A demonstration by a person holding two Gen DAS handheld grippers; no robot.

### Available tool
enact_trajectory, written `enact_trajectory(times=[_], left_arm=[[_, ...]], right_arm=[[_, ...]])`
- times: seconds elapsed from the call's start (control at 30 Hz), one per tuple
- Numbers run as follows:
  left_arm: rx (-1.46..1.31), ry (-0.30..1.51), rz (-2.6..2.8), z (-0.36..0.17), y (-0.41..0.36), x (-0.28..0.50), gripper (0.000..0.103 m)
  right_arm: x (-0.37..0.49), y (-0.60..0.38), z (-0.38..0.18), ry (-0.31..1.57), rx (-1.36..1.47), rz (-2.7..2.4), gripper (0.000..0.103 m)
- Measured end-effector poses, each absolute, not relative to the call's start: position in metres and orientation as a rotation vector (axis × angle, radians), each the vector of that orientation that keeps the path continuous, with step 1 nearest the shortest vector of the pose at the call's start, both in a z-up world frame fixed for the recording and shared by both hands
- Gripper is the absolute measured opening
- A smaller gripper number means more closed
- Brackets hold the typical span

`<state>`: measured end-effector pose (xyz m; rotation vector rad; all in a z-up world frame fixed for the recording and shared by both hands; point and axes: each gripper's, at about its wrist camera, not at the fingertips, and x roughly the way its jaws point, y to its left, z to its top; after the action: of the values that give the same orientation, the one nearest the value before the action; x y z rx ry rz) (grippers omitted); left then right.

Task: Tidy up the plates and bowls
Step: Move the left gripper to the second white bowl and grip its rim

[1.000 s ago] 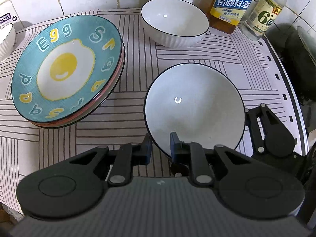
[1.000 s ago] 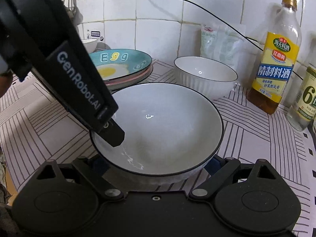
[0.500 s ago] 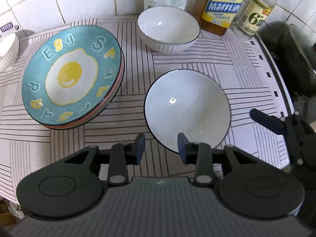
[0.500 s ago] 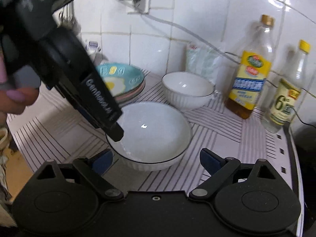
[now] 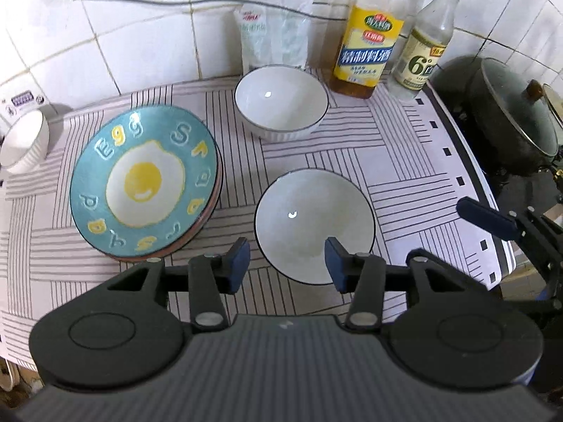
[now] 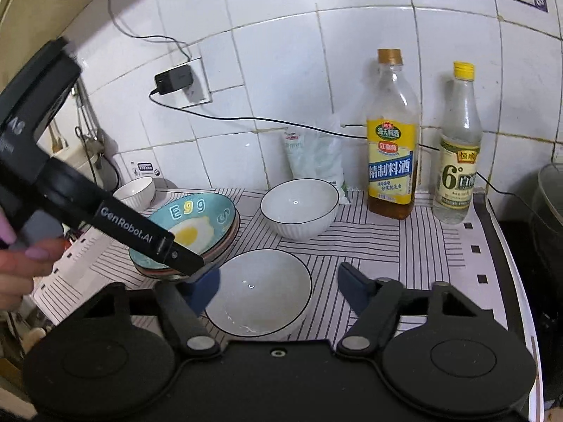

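Observation:
A shallow white bowl (image 5: 315, 225) with a dark rim rests on the striped cloth, also seen in the right wrist view (image 6: 260, 292). My left gripper (image 5: 286, 265) hovers above its near rim. Its jaws are opening and its pads touch nothing. My right gripper (image 6: 279, 286) hangs above the same bowl with its jaws closing, and its pads are clear of the bowl. A teal egg plate (image 5: 144, 183) tops a stack of plates to the left. A deeper white bowl (image 5: 281, 103) stands behind, and a small white bowl (image 5: 23, 144) sits at the far left.
Two bottles (image 5: 366, 52) (image 5: 422, 56) and a plastic bag (image 5: 274, 35) line the tiled wall. A lidded dark pot (image 5: 510, 119) sits on the stove beyond the table's right edge. A charger and cable (image 6: 176, 81) hang on the wall. A hand (image 6: 21, 263) holds the left gripper.
The left gripper let go of the shallow bowl's near rim and opened. Both grippers rose away from the bowl, which stayed on the cloth. The right jaws narrowed.

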<state>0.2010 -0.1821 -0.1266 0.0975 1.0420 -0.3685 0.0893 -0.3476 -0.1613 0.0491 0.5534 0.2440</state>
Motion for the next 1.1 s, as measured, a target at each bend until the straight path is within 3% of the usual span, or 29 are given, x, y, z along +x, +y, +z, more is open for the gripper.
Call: enact_trajectory(times=[0.17,0.53,0.87,1.1], left_arm=[[0.101,1.010,-0.384,-0.116,-0.175,0.214,0.047],[0.079,0.982,-0.359,-0.119,-0.156,0.285,0.049],[0.181,0.940,-0.395,-0.159,-0.185,0.348,0.050],[0.213,0.914,-0.388,-0.190,-0.202,0.373,0.048]], right_arm=[[0.108,-0.346,-0.154,0.612,0.114,0.243,0.060],[0.183,-0.358,-0.156,0.720,0.340,0.200,0.060],[0.265,-0.363,-0.186,0.809,0.331,0.185,0.060],[0.308,-0.361,-0.210,0.836,0.329,0.145,0.045]])
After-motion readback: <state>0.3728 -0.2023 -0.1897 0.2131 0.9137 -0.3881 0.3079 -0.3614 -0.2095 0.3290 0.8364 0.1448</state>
